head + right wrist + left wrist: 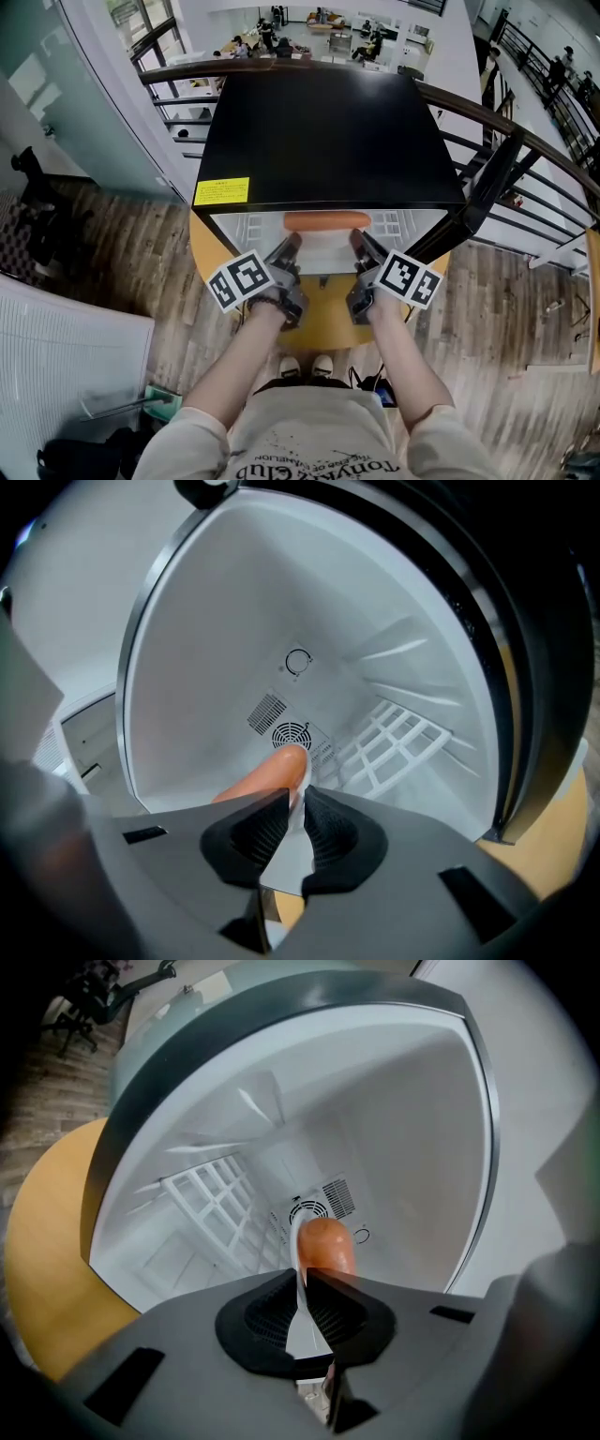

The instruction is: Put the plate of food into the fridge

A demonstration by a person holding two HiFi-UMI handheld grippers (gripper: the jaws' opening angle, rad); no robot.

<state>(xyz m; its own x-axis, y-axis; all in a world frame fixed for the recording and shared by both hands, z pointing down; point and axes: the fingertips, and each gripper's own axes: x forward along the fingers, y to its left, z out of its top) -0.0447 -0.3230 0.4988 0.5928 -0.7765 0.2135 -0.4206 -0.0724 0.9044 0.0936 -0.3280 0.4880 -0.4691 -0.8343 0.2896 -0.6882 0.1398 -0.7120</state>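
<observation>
A white plate [323, 251] carrying a long orange sausage [326, 221] hangs at the open mouth of a small black fridge [328, 131]. My left gripper [286, 253] is shut on the plate's left rim and my right gripper [362, 247] on its right rim. In the left gripper view the jaws [302, 1281] pinch the thin rim [302, 1321], with the sausage's end [325, 1244] just beyond. The right gripper view shows the same grip [294, 803], rim [291, 850] and sausage [267, 775]. Behind lie the white fridge interior, a wire shelf [220, 1204] and a fan vent [291, 733].
The fridge stands on a round yellow table [323, 323]. Its open door [478, 202] swings out at the right. A yellow sticker [221, 191] marks the fridge top. A curved railing [525, 141] runs behind, and a white panel [66, 356] lies on the wooden floor at the left.
</observation>
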